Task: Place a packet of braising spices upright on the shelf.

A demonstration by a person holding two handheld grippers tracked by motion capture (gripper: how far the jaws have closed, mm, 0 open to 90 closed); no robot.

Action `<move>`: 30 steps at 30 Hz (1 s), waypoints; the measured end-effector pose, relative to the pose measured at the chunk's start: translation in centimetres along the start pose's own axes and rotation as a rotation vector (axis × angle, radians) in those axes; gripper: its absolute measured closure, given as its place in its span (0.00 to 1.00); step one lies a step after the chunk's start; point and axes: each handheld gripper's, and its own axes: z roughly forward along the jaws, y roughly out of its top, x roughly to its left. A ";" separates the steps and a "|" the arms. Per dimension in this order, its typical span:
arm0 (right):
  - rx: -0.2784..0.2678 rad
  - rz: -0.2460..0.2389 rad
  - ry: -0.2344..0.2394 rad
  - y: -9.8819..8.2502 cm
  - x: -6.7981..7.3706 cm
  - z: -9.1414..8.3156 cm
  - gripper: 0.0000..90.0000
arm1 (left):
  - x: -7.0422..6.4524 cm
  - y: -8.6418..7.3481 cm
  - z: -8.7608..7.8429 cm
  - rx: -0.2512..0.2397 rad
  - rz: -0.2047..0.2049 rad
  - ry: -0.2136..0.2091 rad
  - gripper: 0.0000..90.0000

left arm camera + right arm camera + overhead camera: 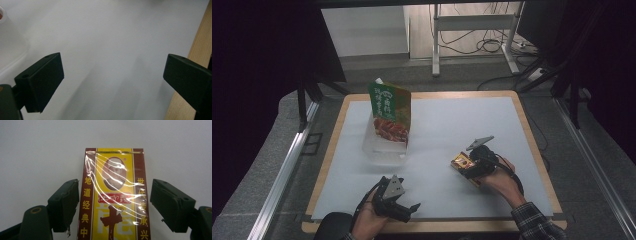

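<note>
A flat yellow and maroon packet (pixel 460 162) (pixel 115 195) wrapped in clear film lies on the white mat at the right. My right gripper (pixel 469 167) (pixel 114 183) is low over it, a jaw on each long side; the pads stand just off its edges, so the gripper is open. My left gripper (pixel 409 210) (pixel 112 58) hovers near the front edge of the mat, wide open with nothing between its jaws. A green and orange snack bag (pixel 389 112) stands upright in a clear plastic tub (pixel 379 150) at the back left.
The white mat (pixel 452 125) covers a wooden table whose rim (pixel 200 42) runs close beside the left gripper. Dark curtains and metal rails flank the table. A white frame and cables lie on the floor behind.
</note>
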 end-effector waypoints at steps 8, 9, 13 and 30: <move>0.120 -0.023 0.018 1.2 -0.2 0.5 0.28 | 0.0 0.0 0.1 0.007 0.000 -0.001 0.03; 0.132 -0.024 0.017 1.4 -0.2 0.5 0.28 | 0.0 0.0 0.2 0.009 0.001 -0.001 0.03; 0.188 -0.037 0.018 2.2 -0.1 0.8 0.28 | -0.1 0.0 0.2 0.013 0.005 -0.003 0.03; 0.367 -0.030 0.001 4.7 0.3 2.5 0.34 | -0.1 0.0 0.3 0.020 0.014 -0.005 0.03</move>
